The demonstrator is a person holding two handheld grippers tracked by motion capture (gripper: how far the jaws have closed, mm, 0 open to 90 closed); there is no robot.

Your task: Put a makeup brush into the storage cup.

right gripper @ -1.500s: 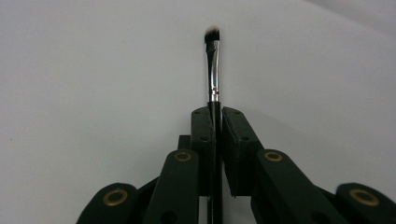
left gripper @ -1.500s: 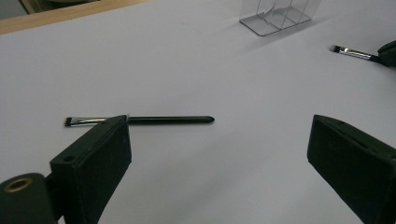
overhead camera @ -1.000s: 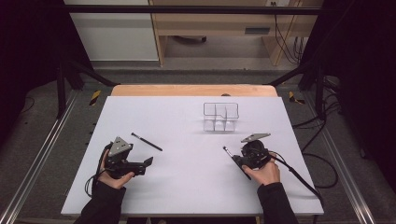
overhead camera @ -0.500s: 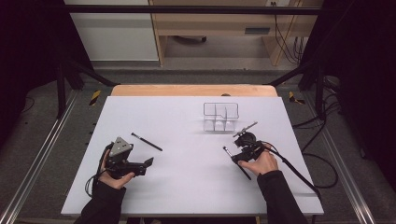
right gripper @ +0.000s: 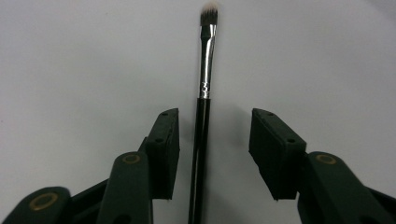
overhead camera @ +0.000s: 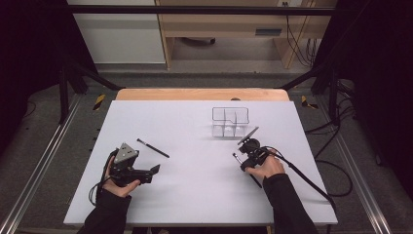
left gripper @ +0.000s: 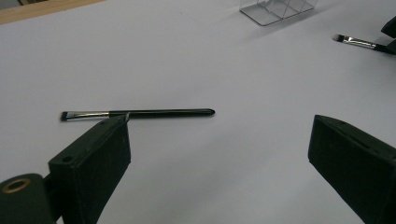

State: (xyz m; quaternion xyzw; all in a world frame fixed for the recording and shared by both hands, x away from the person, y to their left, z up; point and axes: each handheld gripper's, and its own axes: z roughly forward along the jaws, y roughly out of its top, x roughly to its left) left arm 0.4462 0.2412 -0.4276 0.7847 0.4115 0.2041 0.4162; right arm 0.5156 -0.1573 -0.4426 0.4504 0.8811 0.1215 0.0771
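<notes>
Right gripper (right gripper: 212, 135) over the table's (overhead camera: 195, 195) right half: jaws apart and just been closing, straddling a makeup brush (right gripper: 204, 93) flat on the surface, pads not pressing it. Left gripper (left gripper: 219, 154) near the front-left corner, jaws wide, nothing between; second brush (left gripper: 140, 113) just beyond. Clear organizer (overhead camera: 230, 122) toward the back edge.

on the table (overhead camera: 195, 204) a clear divided organizer (overhead camera: 230, 121) stands toward the far side, right of centre. just nearer than it, the right gripper (overhead camera: 242, 157) straddles a makeup brush (right gripper: 204, 116) lying flat, handle between the jaws without touching them, bristles pointing away. well to the left lies a second brush (overhead camera: 153, 148), and the left gripper (overhead camera: 155, 169) rests just nearer than that brush.
</notes>
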